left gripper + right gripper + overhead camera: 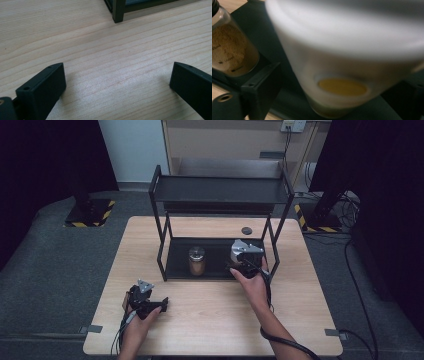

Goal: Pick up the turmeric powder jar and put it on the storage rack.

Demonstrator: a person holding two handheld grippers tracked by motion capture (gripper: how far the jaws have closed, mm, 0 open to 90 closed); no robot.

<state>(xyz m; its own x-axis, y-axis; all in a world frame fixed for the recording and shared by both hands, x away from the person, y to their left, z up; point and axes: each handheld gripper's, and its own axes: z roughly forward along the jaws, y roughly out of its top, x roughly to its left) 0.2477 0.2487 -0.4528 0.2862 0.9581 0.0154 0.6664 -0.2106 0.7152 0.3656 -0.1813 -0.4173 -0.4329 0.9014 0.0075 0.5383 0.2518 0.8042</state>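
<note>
The white container [344,62] is looming large and blurred across the middle of the right gripper view, standing on the black lower shelf [175,265] of the rack [220,190], with a yellow oval patch showing low on its pale side. The right gripper [243,265] is sitting at the shelf's right end, right of centre in the high view, and its jaws are spread either side of the container; one black jaw is standing clear at the lower left of its own view, with a dark gap between it and the container wall, so the grip is released. In the upper left of that view a glass spice jar [229,52] of tan powder is waiting, near the container on the same shelf; in the high view it is standing at the shelf's middle. Down at the lower left of the high view, the left gripper [150,307] is resting low over the bench [210,320], well apart from the rack, its jaws spread wide with bare wood between them.
</note>
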